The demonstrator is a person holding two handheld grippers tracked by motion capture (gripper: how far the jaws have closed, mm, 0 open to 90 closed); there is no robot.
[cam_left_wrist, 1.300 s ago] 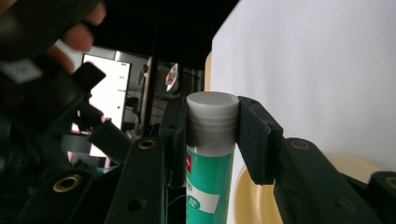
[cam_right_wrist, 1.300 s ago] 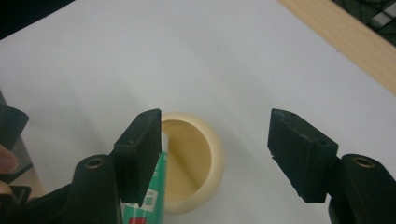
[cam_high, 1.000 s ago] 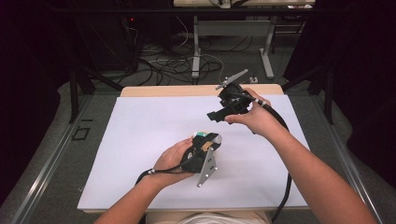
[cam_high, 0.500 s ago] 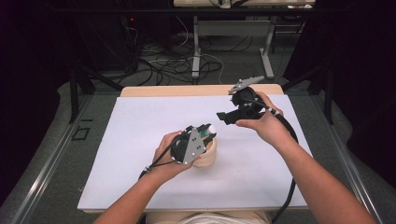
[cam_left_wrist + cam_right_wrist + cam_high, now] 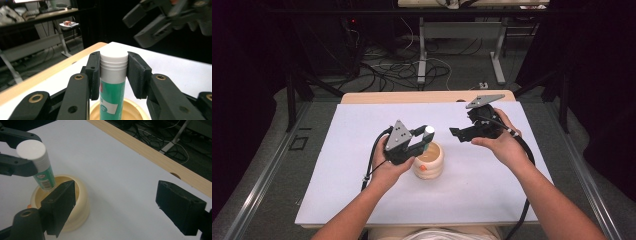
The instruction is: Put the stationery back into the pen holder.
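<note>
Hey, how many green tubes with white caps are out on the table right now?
1. The green tube is clamped just below its white cap by the left tongs, its lower end inside the yellow cup. The cup's inside is partly hidden, so another could be there.

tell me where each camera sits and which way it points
High view: above the person's side, looking forward and down on the white table; both forearms, left tool, right tool.
Left gripper view: rides the left tool, looking along its jaws clamped on the green tube; right tool beyond.
Right gripper view: rides the open right tool, looking down at the cream bowl.
Shared: tube and bowl.
</note>
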